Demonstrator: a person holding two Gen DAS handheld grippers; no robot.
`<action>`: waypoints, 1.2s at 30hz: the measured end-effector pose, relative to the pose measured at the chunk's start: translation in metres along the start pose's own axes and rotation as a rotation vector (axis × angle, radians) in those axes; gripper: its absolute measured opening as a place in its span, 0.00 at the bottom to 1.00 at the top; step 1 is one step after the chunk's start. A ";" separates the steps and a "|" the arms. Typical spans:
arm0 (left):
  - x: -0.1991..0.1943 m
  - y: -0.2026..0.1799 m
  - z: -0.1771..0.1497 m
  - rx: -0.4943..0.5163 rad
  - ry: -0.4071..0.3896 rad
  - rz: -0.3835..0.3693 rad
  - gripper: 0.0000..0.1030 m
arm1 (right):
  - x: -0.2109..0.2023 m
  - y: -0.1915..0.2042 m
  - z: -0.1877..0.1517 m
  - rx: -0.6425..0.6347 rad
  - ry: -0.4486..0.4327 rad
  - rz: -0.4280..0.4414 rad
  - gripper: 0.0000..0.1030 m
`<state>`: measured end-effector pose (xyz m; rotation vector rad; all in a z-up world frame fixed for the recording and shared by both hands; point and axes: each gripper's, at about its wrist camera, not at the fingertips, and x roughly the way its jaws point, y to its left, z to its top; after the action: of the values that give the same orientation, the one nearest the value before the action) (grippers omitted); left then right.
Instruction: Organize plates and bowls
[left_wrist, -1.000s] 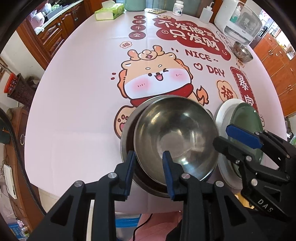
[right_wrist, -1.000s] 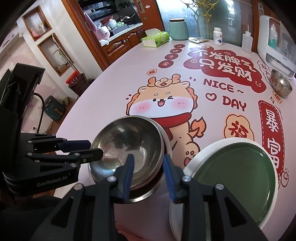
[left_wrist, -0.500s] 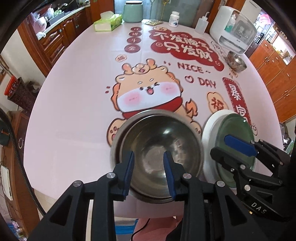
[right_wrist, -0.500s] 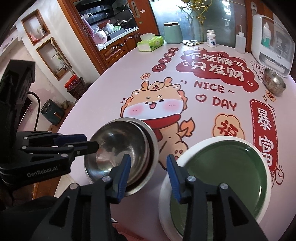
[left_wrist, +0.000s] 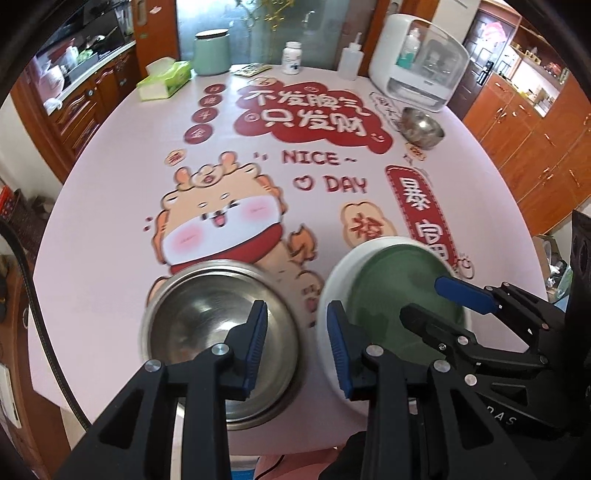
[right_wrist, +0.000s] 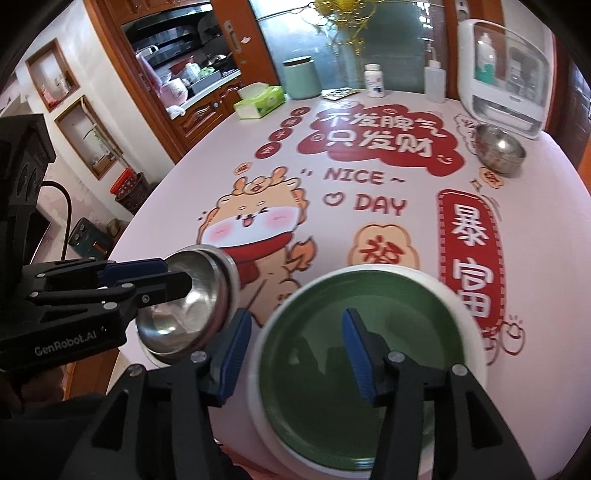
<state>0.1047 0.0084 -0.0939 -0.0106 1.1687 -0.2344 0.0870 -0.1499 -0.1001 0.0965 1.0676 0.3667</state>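
Two nested steel bowls (left_wrist: 207, 325) (right_wrist: 192, 295) sit at the table's near edge. Just right of them, a green plate (left_wrist: 391, 280) (right_wrist: 406, 325) lies on a white plate (left_wrist: 332, 291) (right_wrist: 463, 310). My left gripper (left_wrist: 297, 347) (right_wrist: 162, 278) hovers open over the gap between bowls and plates, its left finger above the bowls' right rim, holding nothing. My right gripper (right_wrist: 297, 354) (left_wrist: 437, 304) hangs over the plates' near left rim with its jaws opening; the rim lies between them, with no pad pressing on it. A small steel bowl (left_wrist: 421, 127) (right_wrist: 498, 151) stands far right.
Along the round table's far edge stand a white appliance (left_wrist: 417, 62), a squeeze bottle (left_wrist: 349, 61), a pill bottle (left_wrist: 291, 57), a green canister (left_wrist: 212, 51) and a tissue box (left_wrist: 164, 79). Wooden cabinets (left_wrist: 535, 147) surround the table.
The upper steel bowl, tilted a second ago, has settled into the larger one. Both grippers have let it go and shifted right toward the plates. The right jaws have widened.
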 end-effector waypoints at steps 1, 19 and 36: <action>0.000 -0.007 0.002 0.004 -0.006 -0.006 0.31 | -0.002 -0.004 0.000 0.002 -0.001 -0.002 0.51; 0.012 -0.108 0.039 0.015 -0.090 -0.058 0.32 | -0.040 -0.111 0.003 0.035 -0.013 -0.061 0.58; 0.044 -0.194 0.094 0.025 -0.143 -0.029 0.32 | -0.059 -0.229 0.029 0.088 -0.052 -0.099 0.60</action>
<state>0.1721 -0.2002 -0.0719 -0.0216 1.0236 -0.2695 0.1435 -0.3815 -0.0950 0.1303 1.0328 0.2273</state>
